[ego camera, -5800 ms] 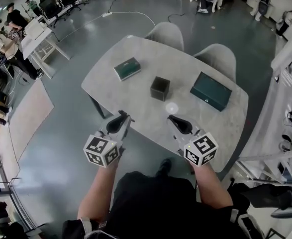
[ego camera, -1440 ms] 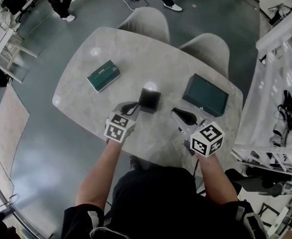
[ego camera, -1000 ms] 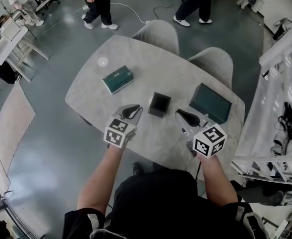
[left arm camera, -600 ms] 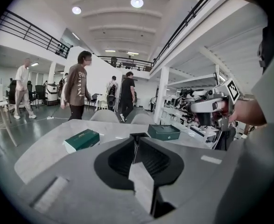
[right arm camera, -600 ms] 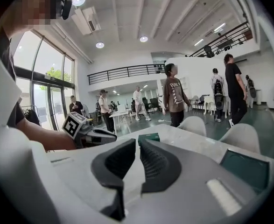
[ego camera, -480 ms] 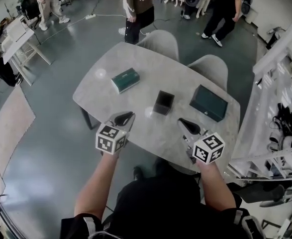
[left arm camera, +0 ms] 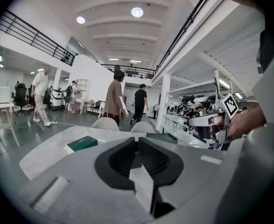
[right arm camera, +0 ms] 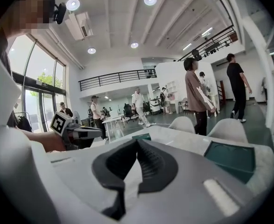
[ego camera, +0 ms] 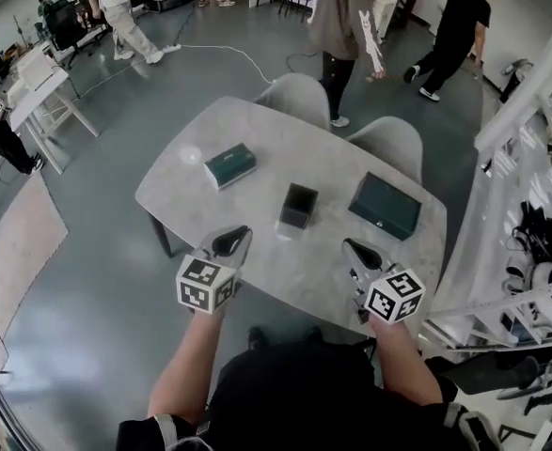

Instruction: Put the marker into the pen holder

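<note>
The black square pen holder stands upright in the middle of the pale table. No marker shows in any view, and what is inside the holder cannot be made out. My left gripper is at the table's near edge, left of the holder and apart from it, shut with nothing between its jaws. My right gripper is at the near edge to the holder's right, also shut and empty.
A green box lies at the table's left. A dark green flat case lies at its right. Two grey chairs are tucked in at the far side. Several people walk on the floor beyond, and shelving stands at the right.
My left gripper was up against the pen holder 1.4 s ago and has drawn back to the near edge. The right gripper has stayed near the edge. The head view has shifted.
</note>
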Demonstrator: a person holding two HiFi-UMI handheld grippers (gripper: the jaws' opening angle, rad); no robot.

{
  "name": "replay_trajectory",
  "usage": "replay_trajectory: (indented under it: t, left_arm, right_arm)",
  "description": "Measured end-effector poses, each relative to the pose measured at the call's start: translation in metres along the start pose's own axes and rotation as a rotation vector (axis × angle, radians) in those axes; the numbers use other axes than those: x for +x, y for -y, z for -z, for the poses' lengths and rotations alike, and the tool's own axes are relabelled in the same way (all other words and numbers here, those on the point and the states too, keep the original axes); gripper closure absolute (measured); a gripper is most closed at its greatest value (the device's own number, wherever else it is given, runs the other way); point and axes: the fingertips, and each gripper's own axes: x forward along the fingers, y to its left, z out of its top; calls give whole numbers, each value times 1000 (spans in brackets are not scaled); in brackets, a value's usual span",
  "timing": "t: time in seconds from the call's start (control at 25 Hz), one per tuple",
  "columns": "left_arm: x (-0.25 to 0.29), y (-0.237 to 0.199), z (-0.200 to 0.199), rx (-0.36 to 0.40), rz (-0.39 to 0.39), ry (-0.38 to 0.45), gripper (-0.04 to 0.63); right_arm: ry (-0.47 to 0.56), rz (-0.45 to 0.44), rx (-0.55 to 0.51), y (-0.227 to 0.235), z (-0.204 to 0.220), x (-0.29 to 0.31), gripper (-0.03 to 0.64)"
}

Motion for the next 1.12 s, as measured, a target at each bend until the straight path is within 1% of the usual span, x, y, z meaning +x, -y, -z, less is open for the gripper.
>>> replay_trajectory:
  t: [0.12,0.24,0.32,0.4,0.44,0.52,0.64,0.72,0.8,0.88,0.92,1.04,1.12]
  left_arm:
    - [13,16,-5,-19,-16,5,561]
    - [32,33,-4,-47,-44,6,562]
    - [43,45,-6,-91,-62,20,563]
    - [52,56,-18,-124,-75,54,563]
    - [57,62,-27,-116,-79,69,565]
    - [70,71,-46,-68,-89,83,565]
    - [86,79,-73,4,-104,95,566]
    - [94,82,-86,52,-103,92,568]
    - [99,83,-98,90,-90,89,568]
    - [96,82,-107,98,-83,100,568]
    - [91,81,-109,92,-87,109,568]
    - [68,73,-110,78,-129,145,569]
    - [57,66,-109,88,-152,159,569]
  right_arm:
    - [28,4,-6,16,-1,-10,614]
    - [10,-42,-9,31,10,-20,614]
    - [-11,-80,-18,44,16,-25,614]
    - [-3,-119,-71,58,3,-24,614]
    - [20,-131,-106,65,-12,-23,614]
    - [88,-146,-144,79,-49,-24,614]
    - [173,-173,-141,89,-93,-26,614]
    - [199,-197,-157,88,-110,-26,614]
    - [203,-214,-214,83,-124,-23,614]
    - [210,-212,-275,78,-138,-20,614]
    - [220,-204,-286,75,-143,-21,614]
    - [261,-180,-247,64,-145,-25,615]
    - [267,-173,-220,57,-138,-26,615]
